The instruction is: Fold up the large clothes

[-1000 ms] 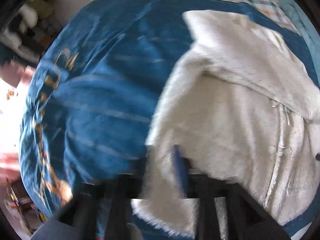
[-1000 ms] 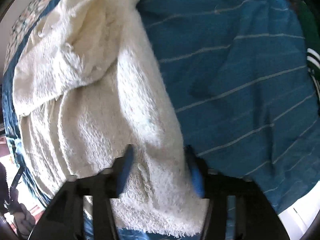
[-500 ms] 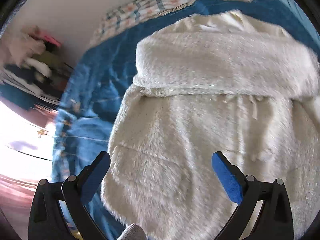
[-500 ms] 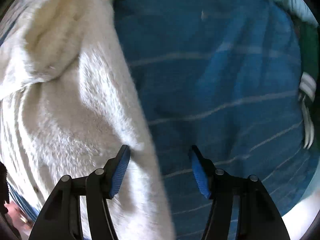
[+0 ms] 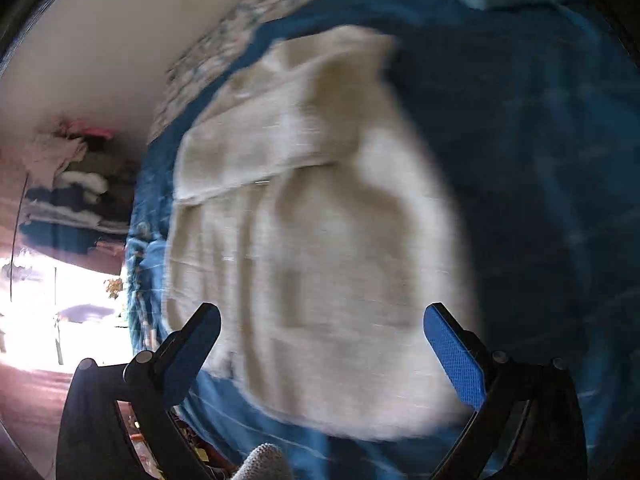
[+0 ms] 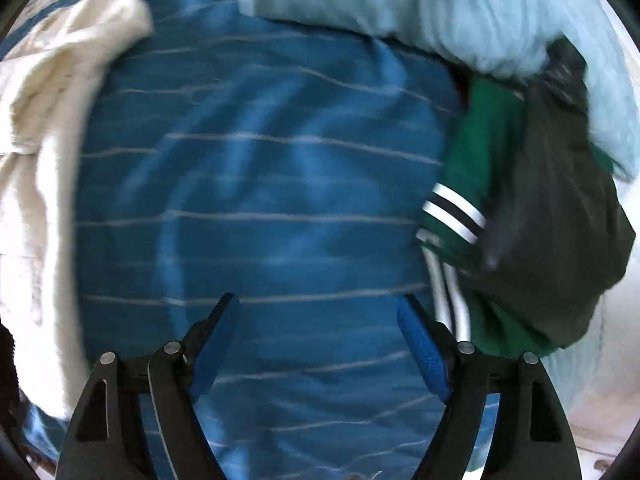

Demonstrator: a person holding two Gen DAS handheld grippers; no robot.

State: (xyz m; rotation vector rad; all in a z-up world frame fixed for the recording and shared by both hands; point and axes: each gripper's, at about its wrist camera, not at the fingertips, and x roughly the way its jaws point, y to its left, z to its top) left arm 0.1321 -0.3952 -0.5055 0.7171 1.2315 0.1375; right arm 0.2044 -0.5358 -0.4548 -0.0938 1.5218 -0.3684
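A cream fluffy garment [image 5: 320,248] lies folded on the blue striped bedspread [image 5: 540,200]. My left gripper [image 5: 320,332] is open and empty, held above the garment's near end. In the right wrist view the garment [image 6: 44,168] lies at the left edge. My right gripper [image 6: 318,320] is open and empty over the bare bedspread [image 6: 260,184], to the right of the garment.
A green garment with white stripes [image 6: 468,208] and a dark jacket [image 6: 560,220] are piled at the right. A light blue pillow [image 6: 420,8] lies at the far end. Stacked clothes [image 5: 72,196] sit beyond the bed's left edge, by a white wall [image 5: 120,32].
Both grippers let go of the cream garment, opened wide and pulled back. The right gripper swung right, over bare bedspread toward the green garment.
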